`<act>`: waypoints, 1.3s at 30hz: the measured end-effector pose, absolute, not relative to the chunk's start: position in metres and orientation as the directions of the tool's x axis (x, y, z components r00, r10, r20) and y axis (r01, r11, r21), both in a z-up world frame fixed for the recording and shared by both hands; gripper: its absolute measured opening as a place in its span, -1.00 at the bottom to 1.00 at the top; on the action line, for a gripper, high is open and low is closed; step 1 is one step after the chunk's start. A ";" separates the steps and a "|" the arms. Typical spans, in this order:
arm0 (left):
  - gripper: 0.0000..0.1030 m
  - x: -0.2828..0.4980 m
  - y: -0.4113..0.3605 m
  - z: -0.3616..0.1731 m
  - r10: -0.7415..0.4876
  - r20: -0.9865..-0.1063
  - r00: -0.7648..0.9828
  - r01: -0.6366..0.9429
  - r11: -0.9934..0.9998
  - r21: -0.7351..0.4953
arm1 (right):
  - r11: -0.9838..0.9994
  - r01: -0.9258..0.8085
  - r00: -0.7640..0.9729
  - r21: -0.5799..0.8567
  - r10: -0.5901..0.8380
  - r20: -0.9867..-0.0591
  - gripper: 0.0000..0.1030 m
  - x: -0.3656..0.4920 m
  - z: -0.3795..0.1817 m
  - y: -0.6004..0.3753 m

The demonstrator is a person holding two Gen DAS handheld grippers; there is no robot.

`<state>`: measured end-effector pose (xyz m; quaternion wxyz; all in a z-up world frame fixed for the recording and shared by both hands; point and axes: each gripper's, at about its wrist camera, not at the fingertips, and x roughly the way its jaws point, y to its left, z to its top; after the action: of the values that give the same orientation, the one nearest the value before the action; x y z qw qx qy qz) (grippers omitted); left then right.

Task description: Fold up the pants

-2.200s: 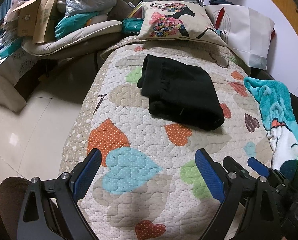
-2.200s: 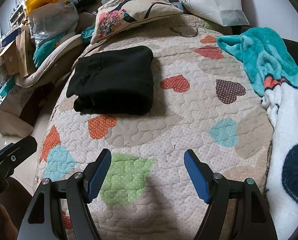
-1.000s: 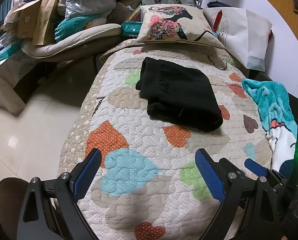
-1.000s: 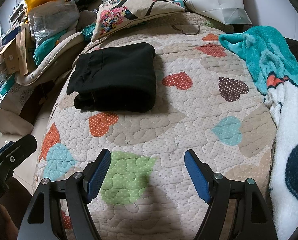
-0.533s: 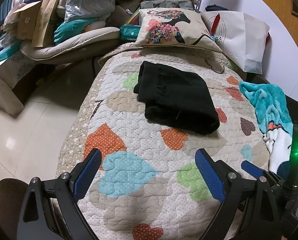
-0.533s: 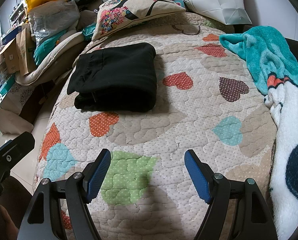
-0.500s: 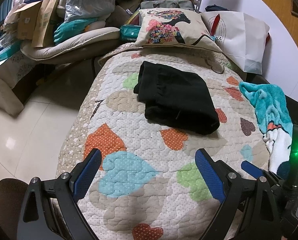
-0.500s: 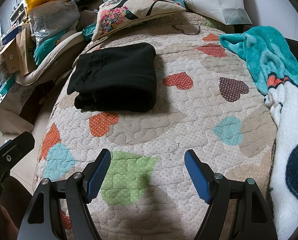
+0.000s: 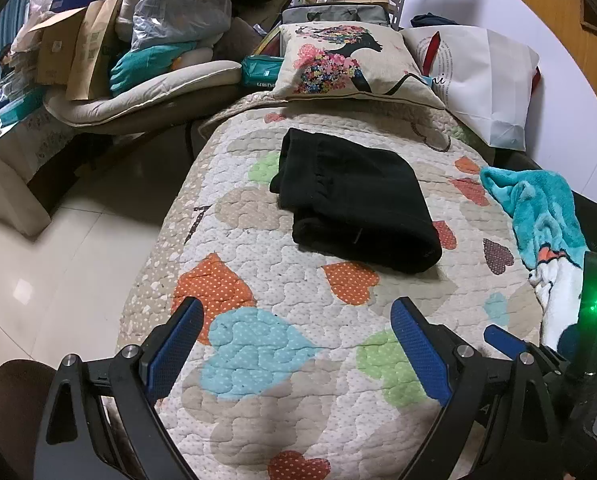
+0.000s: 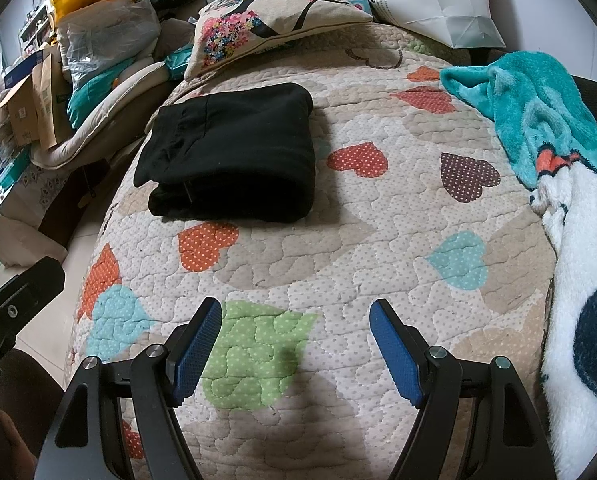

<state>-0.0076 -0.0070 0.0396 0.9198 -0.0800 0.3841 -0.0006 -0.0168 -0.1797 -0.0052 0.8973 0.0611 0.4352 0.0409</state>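
Note:
Black pants [image 9: 354, 196] lie folded into a thick rectangle on the heart-patterned quilt [image 9: 290, 320], toward its far half; they also show in the right wrist view [image 10: 230, 164]. My left gripper [image 9: 294, 344] is open and empty, held above the quilt's near end, well short of the pants. My right gripper [image 10: 296, 344] is open and empty too, above the near quilt [image 10: 378, 240], apart from the pants. The right gripper's body shows at the lower right of the left wrist view.
A floral cushion [image 9: 346, 64] and a white paper bag [image 9: 486, 80] sit at the bed's far end. A teal and white fleece blanket [image 10: 558, 152] lies on the right. Piled boxes and bags [image 9: 110, 40] and tiled floor [image 9: 58, 248] are on the left.
Both grippers have drawn back slightly from the pants and stay open. The pants have not moved.

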 end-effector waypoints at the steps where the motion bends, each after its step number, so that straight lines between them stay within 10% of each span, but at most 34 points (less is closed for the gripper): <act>1: 0.83 -0.008 -0.007 0.040 -0.061 -0.707 0.704 -0.061 0.987 -0.146 | 0.989 -0.020 0.618 0.145 0.126 -0.776 0.58 -0.017 -0.005 -0.180; 39: 0.83 0.006 0.000 0.008 -0.082 -0.760 0.645 -0.068 0.984 -0.165 | 0.991 -0.009 0.577 0.134 0.114 -0.808 0.60 -0.007 -0.019 -0.180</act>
<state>0.0055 0.0001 0.0085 0.9024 -0.0894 0.4214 -0.0038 -0.0071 -0.1804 -0.0192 0.8862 0.0576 0.4584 0.0347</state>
